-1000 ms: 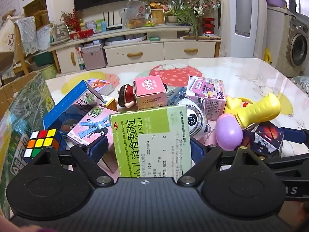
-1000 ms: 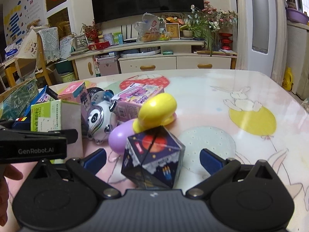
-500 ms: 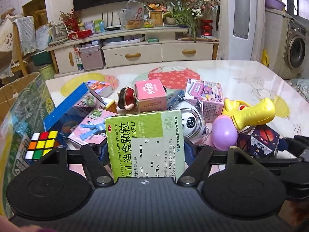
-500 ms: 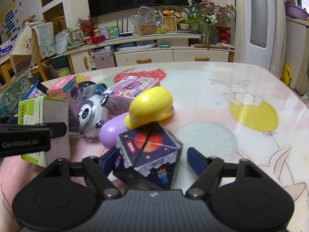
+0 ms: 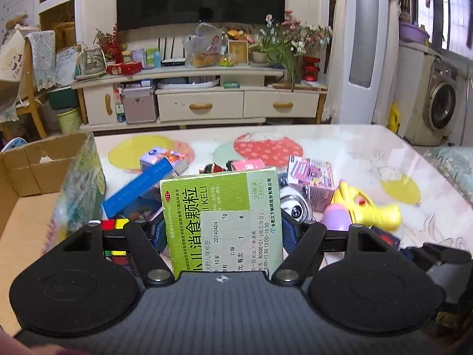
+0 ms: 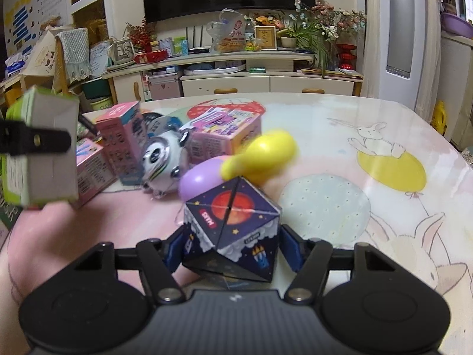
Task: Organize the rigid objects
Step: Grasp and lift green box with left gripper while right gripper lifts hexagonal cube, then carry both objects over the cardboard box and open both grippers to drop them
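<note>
Left gripper (image 5: 223, 230): clamped on the green medicine box (image 5: 221, 219), its blue pads pressed to the box's two narrow sides; the box stands upright between the fingers with its printed face to the camera.
Right gripper (image 6: 232, 250): closed around the dark space-print cube (image 6: 232, 227), one blue pad against each flank; whether the cube is off the table cannot be told.
Key relation: the open cardboard box (image 5: 38, 171) lies to the left of the left gripper, its near wall just beside the left finger. The medicine box's long axis runs up and down, so it looks ready to go over the wall with a short sideways carry.
Nearer hand: the left is plainly closer to the cardboard box; the right would have to cross the clutter to reach it.
Left wrist view only: the cardboard box and its bare floor, the Rubik's cube (image 5: 115, 224) behind the left finger, the blue flat box (image 5: 139, 189).
Right wrist view only: the medicine box seen end-on at upper left, clear of the table (image 6: 369, 124), with the left finger across it; also the panda toy (image 6: 161, 159), purple egg (image 6: 198, 179) and yellow toy (image 6: 263, 153) crowded just beyond the cube.
Risk: the held box may clip the cardboard wall if moved low.
</note>
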A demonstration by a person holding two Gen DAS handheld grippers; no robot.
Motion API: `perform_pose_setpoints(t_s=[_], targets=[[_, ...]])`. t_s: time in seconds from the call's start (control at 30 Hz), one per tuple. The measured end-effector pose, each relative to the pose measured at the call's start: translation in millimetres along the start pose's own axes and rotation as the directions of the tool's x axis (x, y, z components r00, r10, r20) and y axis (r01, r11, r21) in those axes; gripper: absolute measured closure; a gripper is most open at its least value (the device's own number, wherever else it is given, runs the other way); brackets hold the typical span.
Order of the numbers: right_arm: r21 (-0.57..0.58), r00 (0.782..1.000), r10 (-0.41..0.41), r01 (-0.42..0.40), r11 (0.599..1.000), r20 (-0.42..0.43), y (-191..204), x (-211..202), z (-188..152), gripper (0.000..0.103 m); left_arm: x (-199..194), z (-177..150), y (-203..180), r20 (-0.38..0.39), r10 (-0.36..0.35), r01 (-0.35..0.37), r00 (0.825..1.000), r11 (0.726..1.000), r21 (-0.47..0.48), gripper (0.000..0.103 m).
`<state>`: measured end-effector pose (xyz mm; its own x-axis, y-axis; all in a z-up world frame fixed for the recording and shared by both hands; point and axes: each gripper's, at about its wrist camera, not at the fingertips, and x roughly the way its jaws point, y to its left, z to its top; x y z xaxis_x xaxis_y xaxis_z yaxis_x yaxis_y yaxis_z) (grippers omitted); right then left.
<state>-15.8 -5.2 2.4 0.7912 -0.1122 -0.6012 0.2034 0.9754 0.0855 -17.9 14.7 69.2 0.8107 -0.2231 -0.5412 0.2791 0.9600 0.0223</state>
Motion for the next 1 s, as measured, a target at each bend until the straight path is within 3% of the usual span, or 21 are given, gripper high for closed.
perform_pose_setpoints(t_s=[0.23, 0.5, 0.77, 1.0], targets=[[-0.053, 1.000, 0.015, -0.014, 0.999, 0.026, 25.9, -13.7, -1.7, 0.038, -16.6, 8.0, 22.3, 0.042, -0.027, 0.028, 0.999, 0.999, -0.038, 0.015], [-0.071, 0.993, 0.098, -0.093, 0.993, 0.067, 63.2, -36.7, 12.1, 0.038, -35.0, 17.9, 46.8, 0.095, -0.016, 0.025, 0.995, 0.995, -0.097, 0.015], [-0.125, 0.971, 0.192, -0.175, 0.977, 0.145, 111.9, -64.8, 42.1, 0.038, -48.6, 23.4, 73.5, 0.137, 0.048, -0.024, 0.989, 0.985, -0.172, 0.015], [-0.186, 0.940, 0.293, -0.261, 0.947, 0.175, 156.6, -75.7, 63.0, 0.038, -54.9, 22.2, 116.3, 0.127, 0.144, -0.104, 0.982, 0.956, -0.274, 0.015]])
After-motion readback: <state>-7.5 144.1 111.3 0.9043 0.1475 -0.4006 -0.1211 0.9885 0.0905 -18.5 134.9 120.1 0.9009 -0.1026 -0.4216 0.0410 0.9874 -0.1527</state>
